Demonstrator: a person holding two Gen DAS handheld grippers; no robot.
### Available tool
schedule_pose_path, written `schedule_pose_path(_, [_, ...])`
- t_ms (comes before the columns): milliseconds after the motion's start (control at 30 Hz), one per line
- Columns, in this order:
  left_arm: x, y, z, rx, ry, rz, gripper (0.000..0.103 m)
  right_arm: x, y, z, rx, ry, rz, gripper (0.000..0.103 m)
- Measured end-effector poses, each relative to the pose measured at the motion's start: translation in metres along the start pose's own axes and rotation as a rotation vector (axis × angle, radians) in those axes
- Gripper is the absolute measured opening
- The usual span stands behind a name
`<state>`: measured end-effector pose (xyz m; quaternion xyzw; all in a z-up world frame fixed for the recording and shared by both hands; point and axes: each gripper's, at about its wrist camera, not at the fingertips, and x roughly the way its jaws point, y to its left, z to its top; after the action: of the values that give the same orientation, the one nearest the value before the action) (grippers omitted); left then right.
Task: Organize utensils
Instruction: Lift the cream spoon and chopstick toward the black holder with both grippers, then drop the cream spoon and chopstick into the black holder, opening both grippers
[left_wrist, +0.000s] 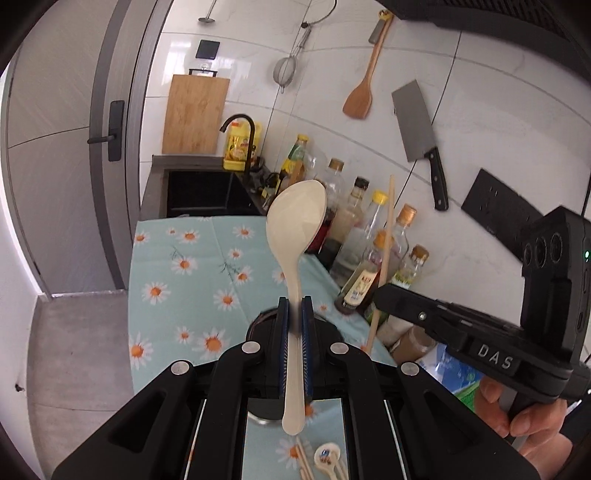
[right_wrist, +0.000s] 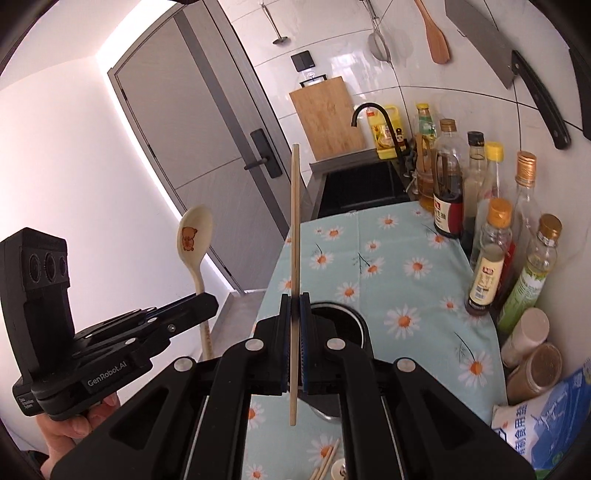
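Observation:
My left gripper (left_wrist: 295, 306) is shut on the handle of a cream spoon (left_wrist: 295, 221), held upright above the flowered cloth; the same spoon (right_wrist: 195, 232) shows a bear print in the right wrist view. My right gripper (right_wrist: 294, 303) is shut on a single wooden chopstick (right_wrist: 294, 221), also upright, and that chopstick (left_wrist: 386, 254) appears at the right of the left wrist view. A dark round holder (right_wrist: 341, 314) stands on the cloth just beyond both grippers. More chopsticks (right_wrist: 325, 463) and small printed spoons (left_wrist: 327, 456) lie on the cloth below.
Several sauce and oil bottles (right_wrist: 487, 258) line the wall on the right, with jars and a salt bag (right_wrist: 546, 428) nearer. A black sink (right_wrist: 362, 188) with tap lies beyond the cloth. A cleaver (left_wrist: 421, 140), wooden spatula and strainer hang on the tiled wall.

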<state>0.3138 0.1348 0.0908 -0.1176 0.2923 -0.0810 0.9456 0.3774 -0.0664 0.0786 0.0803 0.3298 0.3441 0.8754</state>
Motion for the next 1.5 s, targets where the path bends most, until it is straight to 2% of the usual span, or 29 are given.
schedule_pose_path(200, [0.011,-0.001,0.010,0.015,-0.077,-0.021,0.006,0.007,-0.005,0.014,0.003,-0.043,-0.004,0.006])
schedule_pose_path(467, [0.033,0.001,0.002,0.024,-0.149,-0.054,0.006,0.014,-0.006,0.019,-0.045,-0.128,-0.030,0.006])
schedule_pose_path(567, [0.045,0.005,-0.004,0.018,-0.148,-0.073,0.006,0.021,-0.010,0.013,-0.048,-0.147,-0.048,0.006])
schedule_pose_path(667, [0.056,0.009,-0.012,0.018,-0.139,-0.097,0.006,0.034,-0.017,0.006,-0.032,-0.119,-0.060,0.006])
schedule_pose_path(833, [0.069,0.017,-0.027,0.004,-0.112,-0.080,0.006,0.048,-0.025,-0.005,-0.025,-0.077,-0.078,0.006])
schedule_pose_path(1100, [0.081,0.018,-0.040,-0.001,-0.040,-0.067,0.007,0.059,-0.029,-0.017,0.004,-0.023,-0.058,0.006])
schedule_pose_path(1200, [0.080,0.021,-0.042,-0.012,-0.019,-0.061,0.007,0.057,-0.030,-0.018,0.012,-0.022,-0.068,0.016])
schedule_pose_path(1267, [0.077,0.020,-0.041,-0.007,-0.018,-0.062,0.011,0.054,-0.030,-0.018,0.024,-0.024,-0.069,0.020])
schedule_pose_path(1333, [0.073,0.019,-0.041,-0.003,-0.020,-0.056,0.016,0.051,-0.030,-0.018,0.024,-0.029,-0.071,0.020])
schedule_pose_path(1500, [0.065,0.019,-0.041,-0.006,-0.022,-0.050,0.016,0.039,-0.026,-0.019,0.024,-0.043,-0.072,0.020])
